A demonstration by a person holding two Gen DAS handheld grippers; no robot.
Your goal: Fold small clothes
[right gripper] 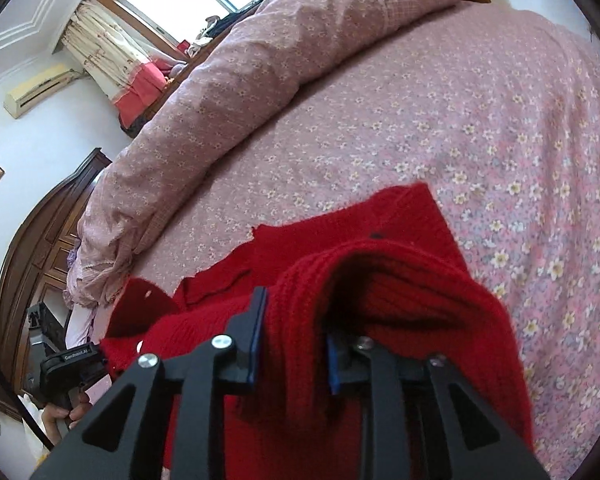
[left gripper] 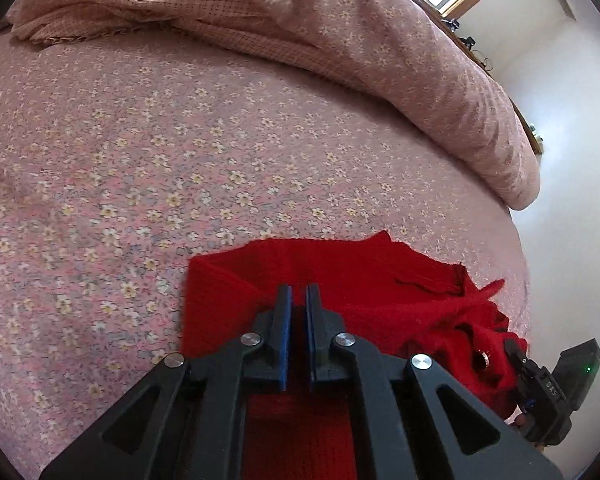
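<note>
A red knit garment (left gripper: 340, 272) lies partly spread on the flowered pink bed sheet (left gripper: 180, 140). My left gripper (left gripper: 298, 292) hovers over the garment's near part with its blue pads almost together, pinching a thin fold of the knit. In the right wrist view the same garment (right gripper: 400, 224) reaches across to the left gripper (right gripper: 72, 360) at the lower left. My right gripper (right gripper: 296, 320) has a thick ribbed fold filling the gap between its pads, and the knit drapes over its right finger. In the left wrist view the right gripper (left gripper: 540, 384) sits at the garment's bunched right end.
A rolled pink duvet (right gripper: 260, 60) runs along the far side of the bed sheet (right gripper: 500, 120). A checked cloth (left gripper: 100, 12) lies at the far left. A dark wooden wardrobe (right gripper: 40, 240) and a hand (right gripper: 56, 416) show beyond the bed's left edge.
</note>
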